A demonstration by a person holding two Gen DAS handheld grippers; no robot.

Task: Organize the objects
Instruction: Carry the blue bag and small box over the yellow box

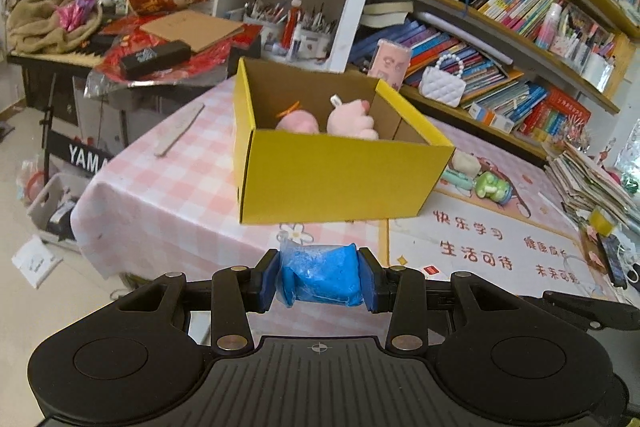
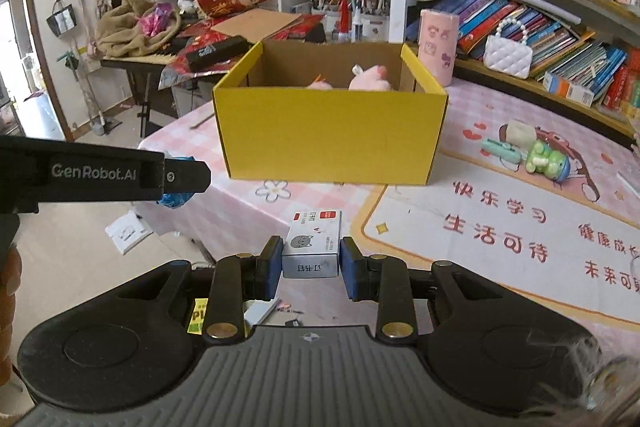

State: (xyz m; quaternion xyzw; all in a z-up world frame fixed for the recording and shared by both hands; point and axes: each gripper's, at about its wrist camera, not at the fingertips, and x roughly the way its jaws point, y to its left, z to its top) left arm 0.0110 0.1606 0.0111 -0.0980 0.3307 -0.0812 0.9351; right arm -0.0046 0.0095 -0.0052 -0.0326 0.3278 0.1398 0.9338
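Note:
A yellow cardboard box (image 1: 340, 183) (image 2: 328, 143) stands open on the pink checked table, with pink plush toys (image 1: 352, 123) (image 2: 370, 79) inside. My left gripper (image 1: 320, 281) is shut on a blue plastic-wrapped packet (image 1: 320, 277), held in the air in front of the box. It also shows from the side at the left of the right wrist view (image 2: 180, 179). My right gripper (image 2: 312, 261) is shut on a small grey-white staples box (image 2: 313, 245) with a cat drawing, held above the table in front of the yellow box.
A green frog toy (image 2: 546, 157) (image 1: 494, 187), a mint stick (image 2: 502, 149) and a pale block (image 2: 518, 133) lie right of the box on a printed mat (image 2: 500, 247). A pink cylinder (image 2: 438, 47), bookshelves, a paper stack (image 1: 592, 183) and a keyboard stand (image 1: 80, 155) surround the table.

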